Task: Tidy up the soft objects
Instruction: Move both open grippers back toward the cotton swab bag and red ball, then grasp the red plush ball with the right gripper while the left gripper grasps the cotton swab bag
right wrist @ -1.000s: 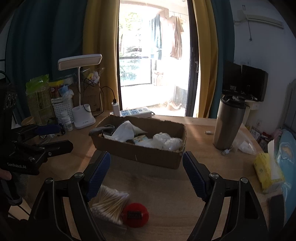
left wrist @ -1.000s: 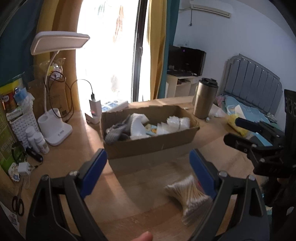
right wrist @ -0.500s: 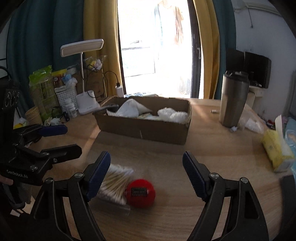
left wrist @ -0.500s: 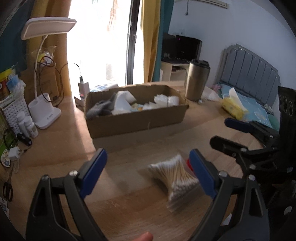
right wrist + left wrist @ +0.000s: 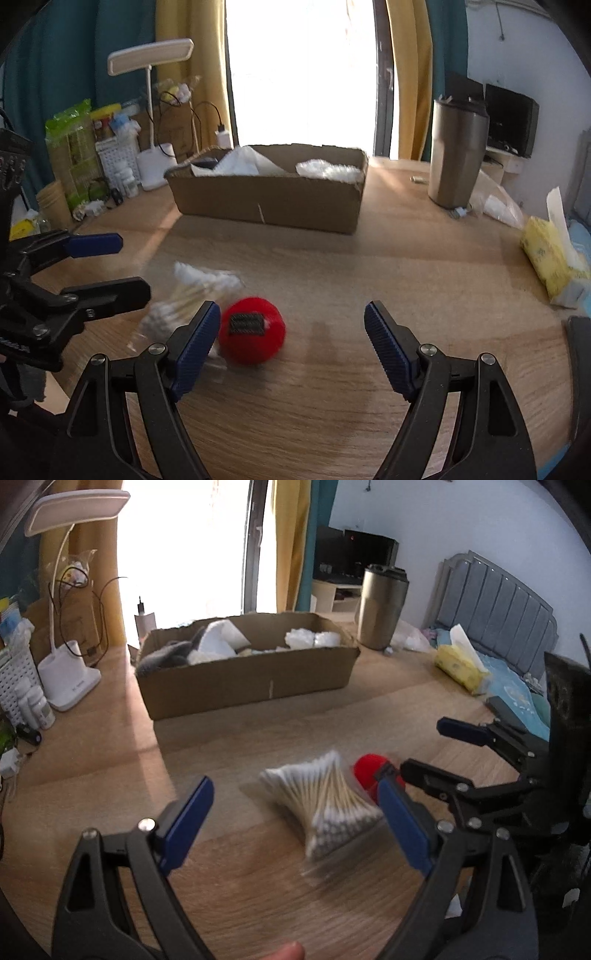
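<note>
Tumbler (image 5: 458, 155) and tissue pack (image 5: 550, 258) flank cardboard box (image 5: 273, 199).

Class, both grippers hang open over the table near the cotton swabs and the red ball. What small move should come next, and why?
Probably ease the left gripper down around the cotton swabs: its jaws stand open and empty, the bag lies loose between them, and the cardboard box waits beyond.

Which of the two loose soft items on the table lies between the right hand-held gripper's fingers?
The red ball; the cotton swab bag lies outside.
</note>
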